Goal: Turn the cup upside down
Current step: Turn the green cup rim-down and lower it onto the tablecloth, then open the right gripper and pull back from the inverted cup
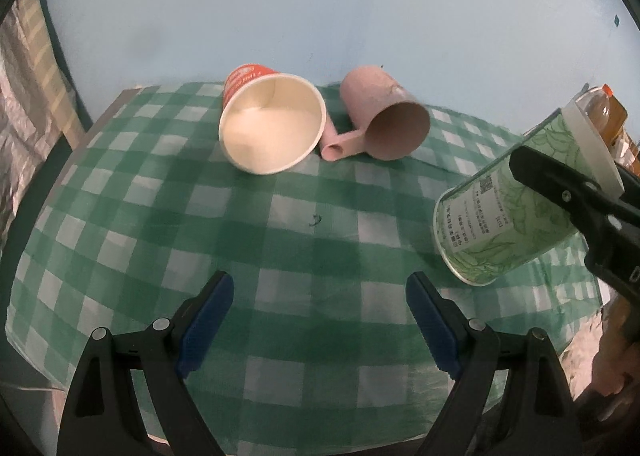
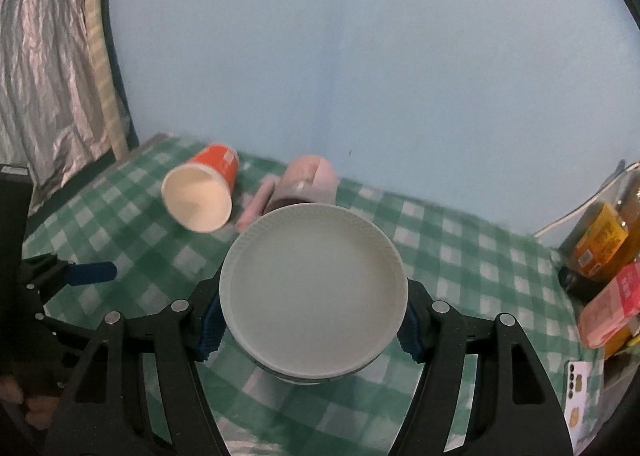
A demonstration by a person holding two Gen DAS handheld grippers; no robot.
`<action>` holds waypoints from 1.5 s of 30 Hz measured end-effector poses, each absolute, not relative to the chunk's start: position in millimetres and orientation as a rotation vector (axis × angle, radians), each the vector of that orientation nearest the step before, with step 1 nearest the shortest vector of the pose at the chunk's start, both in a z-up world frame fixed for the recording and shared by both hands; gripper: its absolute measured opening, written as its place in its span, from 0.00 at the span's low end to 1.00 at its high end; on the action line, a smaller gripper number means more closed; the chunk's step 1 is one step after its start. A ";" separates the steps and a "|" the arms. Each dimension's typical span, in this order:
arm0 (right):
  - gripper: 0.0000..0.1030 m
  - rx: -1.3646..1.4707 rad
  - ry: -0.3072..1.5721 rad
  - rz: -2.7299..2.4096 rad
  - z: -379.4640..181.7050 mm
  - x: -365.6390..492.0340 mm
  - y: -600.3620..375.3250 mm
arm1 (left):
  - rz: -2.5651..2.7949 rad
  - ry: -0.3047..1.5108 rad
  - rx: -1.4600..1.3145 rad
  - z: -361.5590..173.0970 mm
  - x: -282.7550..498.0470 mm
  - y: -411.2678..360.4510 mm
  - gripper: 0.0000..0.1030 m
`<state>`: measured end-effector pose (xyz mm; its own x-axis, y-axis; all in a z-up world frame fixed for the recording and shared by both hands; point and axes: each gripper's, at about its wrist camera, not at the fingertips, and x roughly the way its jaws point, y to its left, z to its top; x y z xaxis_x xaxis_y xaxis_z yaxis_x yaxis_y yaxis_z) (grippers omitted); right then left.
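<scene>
A green-patterned paper cup (image 1: pixel 516 208) with a white rim is held tilted above the checkered tablecloth (image 1: pixel 280 216) at the right. My right gripper (image 2: pixel 312 316) is shut on it; in the right wrist view the cup's open mouth (image 2: pixel 314 296) faces the camera between the blue pads. The right gripper's black finger (image 1: pixel 560 192) crosses the cup in the left wrist view. My left gripper (image 1: pixel 320 320) is open and empty, low over the near middle of the cloth; one blue pad of it (image 2: pixel 90 272) shows in the right wrist view.
An orange paper cup (image 1: pixel 272 124) lies on its side at the back, mouth toward me. A pink handled mug (image 1: pixel 384 116) lies on its side beside it. Bottles and packets (image 2: pixel 608 248) stand at the right edge. A blue wall is behind; a curtain (image 2: pixel 44 64) hangs at the left.
</scene>
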<state>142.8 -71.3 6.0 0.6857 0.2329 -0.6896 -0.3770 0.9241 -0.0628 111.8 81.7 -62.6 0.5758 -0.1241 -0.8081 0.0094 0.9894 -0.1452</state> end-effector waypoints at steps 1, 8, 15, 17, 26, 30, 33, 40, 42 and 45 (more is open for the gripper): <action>0.67 -0.207 0.754 0.343 4.9 141.8 -71.7 | -0.079 0.956 -0.132 -63.3 111.6 81.6 0.87; 0.68 -0.195 0.847 0.372 -9.9 149.7 -65.9 | -0.086 0.967 -0.137 -66.8 114.4 77.5 0.87; 0.74 -0.174 0.834 0.369 -12.1 147.2 -70.6 | -0.068 0.931 -0.165 -61.5 107.7 79.9 0.87; 0.76 -0.170 0.793 0.362 -7.4 141.7 -73.6 | -0.055 0.904 -0.161 -56.7 101.8 79.2 0.87; 0.84 -0.147 0.561 0.321 21.6 91.1 -98.4 | -0.031 0.757 -0.141 -28.9 54.1 73.4 0.90; 0.84 -0.165 0.567 0.295 22.8 73.7 -107.3 | -0.009 0.691 -0.121 -19.2 31.3 72.3 0.90; 0.84 -0.147 0.573 0.292 23.0 62.4 -114.7 | 0.004 0.643 -0.106 -15.4 16.0 71.2 0.90; 0.84 -0.114 0.569 0.299 22.6 39.9 -126.7 | 0.045 0.529 -0.093 -10.7 -6.2 68.2 0.90; 0.84 -0.093 0.570 0.298 22.7 35.4 -130.7 | 0.051 0.505 -0.095 -10.2 -11.0 67.6 0.90; 0.84 -0.078 0.576 0.289 22.2 30.7 -134.5 | 0.059 0.478 -0.091 -8.7 -14.7 66.2 0.90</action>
